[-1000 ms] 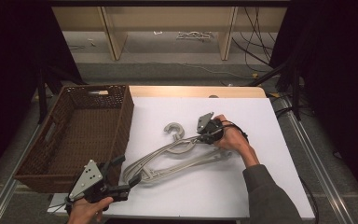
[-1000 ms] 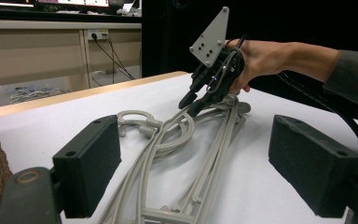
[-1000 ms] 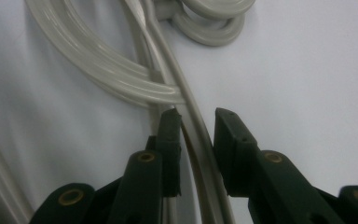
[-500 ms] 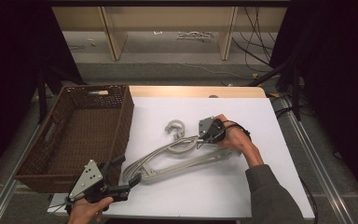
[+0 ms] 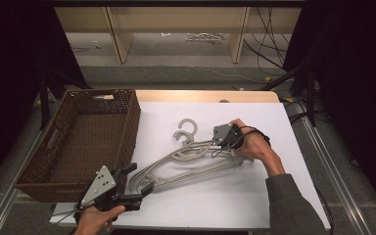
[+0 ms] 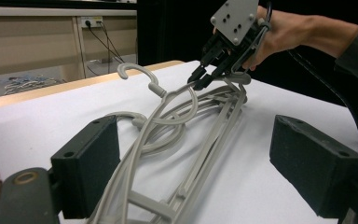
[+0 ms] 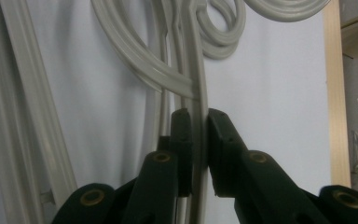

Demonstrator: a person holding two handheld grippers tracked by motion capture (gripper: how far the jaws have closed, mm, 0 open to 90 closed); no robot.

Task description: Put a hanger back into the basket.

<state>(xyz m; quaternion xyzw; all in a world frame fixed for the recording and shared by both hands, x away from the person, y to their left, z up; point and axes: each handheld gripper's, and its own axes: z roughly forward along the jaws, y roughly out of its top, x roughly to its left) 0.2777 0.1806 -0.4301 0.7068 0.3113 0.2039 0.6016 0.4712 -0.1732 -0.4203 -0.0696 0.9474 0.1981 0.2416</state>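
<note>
1. High view: a pile of grey plastic hangers (image 5: 191,159) is seen lying flat on the white table top (image 5: 274,196), between the two grippers and just right of the brown wicker basket (image 5: 78,142). Two hooks are pointed toward the far edge.
2. Right gripper (image 5: 214,145): held by the right hand (image 5: 252,144) at the upper right end of the pile. Its jaws have just been closing. In the right gripper view (image 7: 199,140) they are seen clamped on one thin hanger arm, which runs straight up between the pads; that detail is not resolved from above.
3. Left gripper view: the right gripper (image 6: 199,80) is shown from the side, tips pinching a hanger shoulder, with that strand lifted slightly off the sheet while the rest of the hangers (image 6: 186,135) stay down. The lift cannot be read in the high view.
4. Left gripper (image 5: 139,183): jaws are spread wide, nothing clamped. In its own view (image 6: 193,172) the near ends of the hangers lie between the two pads without contact. It is held by the left hand (image 5: 95,218) at the near table edge.
5. Only the high view takes in the basket interior; nothing is made out in it.
6. Counts: two grippers, one basket, two hooks visible. Hangers: at least two; exact count cannot be told, arms are tangled.
</note>
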